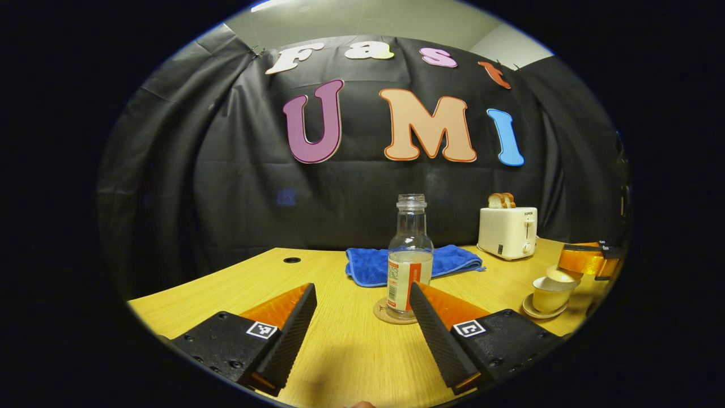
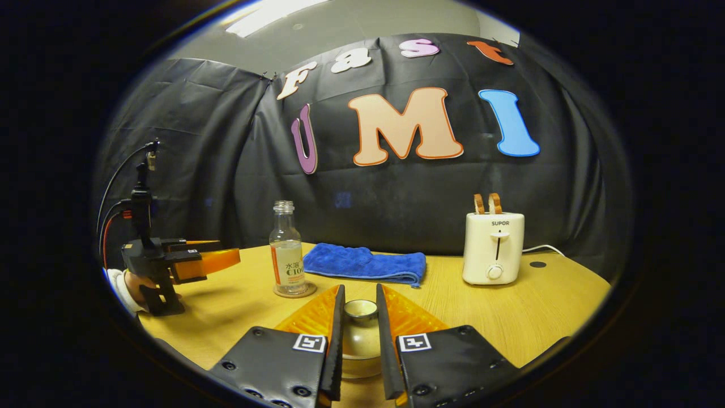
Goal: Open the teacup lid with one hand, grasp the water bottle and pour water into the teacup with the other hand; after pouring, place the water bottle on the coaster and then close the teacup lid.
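Standing on its coaster (image 1: 391, 313) near the middle of the wooden surface (image 1: 340, 351), the water bottle (image 1: 410, 256) is showing in the left gripper view, uncapped and partly filled. The left gripper (image 1: 362, 297) is hovering wide open just short of it, holding nothing. To the right in that view, the teacup (image 1: 549, 293) is sitting on its saucer with the lid (image 1: 562, 275) tilted off its rim. In the right gripper view, the right gripper (image 2: 359, 306) is closing narrowly on the lid (image 2: 361, 309), both fingers pressing its knob. Farther back, a folded blue cloth (image 2: 365, 263) is lying behind the bottle, and a white toaster (image 2: 493, 247) with bread is standing at the right.
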The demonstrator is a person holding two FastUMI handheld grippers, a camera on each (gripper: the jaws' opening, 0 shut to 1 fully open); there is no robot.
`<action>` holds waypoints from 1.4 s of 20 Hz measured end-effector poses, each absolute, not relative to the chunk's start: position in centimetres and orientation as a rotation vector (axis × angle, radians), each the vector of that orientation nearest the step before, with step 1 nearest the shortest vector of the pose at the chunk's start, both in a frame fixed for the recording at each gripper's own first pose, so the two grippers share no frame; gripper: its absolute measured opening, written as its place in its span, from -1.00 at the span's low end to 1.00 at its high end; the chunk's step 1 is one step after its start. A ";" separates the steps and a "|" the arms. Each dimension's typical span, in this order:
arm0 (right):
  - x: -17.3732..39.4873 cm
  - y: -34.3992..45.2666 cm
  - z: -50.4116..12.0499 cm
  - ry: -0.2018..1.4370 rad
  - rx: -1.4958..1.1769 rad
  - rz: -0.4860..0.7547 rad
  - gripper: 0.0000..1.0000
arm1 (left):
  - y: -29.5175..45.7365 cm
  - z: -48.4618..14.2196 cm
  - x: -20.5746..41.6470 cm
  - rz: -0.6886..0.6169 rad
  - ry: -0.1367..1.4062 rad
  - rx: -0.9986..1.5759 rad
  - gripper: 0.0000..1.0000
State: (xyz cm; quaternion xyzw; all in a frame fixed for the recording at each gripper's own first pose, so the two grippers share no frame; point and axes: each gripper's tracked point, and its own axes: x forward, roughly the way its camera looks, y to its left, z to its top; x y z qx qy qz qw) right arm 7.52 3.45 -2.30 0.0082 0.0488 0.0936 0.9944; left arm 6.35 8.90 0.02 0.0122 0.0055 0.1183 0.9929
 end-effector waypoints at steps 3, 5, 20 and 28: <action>7.5 3.7 -2.2 0.095 0.019 0.201 -0.32 | 8.9 0.0 6.4 0.238 0.011 0.025 0.92; 7.4 3.8 -2.2 0.096 0.021 0.209 -0.33 | 9.0 0.0 6.4 0.237 0.011 0.025 0.92; 6.0 2.5 -1.9 0.091 0.016 0.158 0.58 | 9.1 0.0 6.0 0.243 0.011 0.024 0.99; 3.5 -3.1 -1.4 0.080 0.003 -0.024 0.56 | 8.5 0.1 5.2 0.251 0.009 0.025 0.92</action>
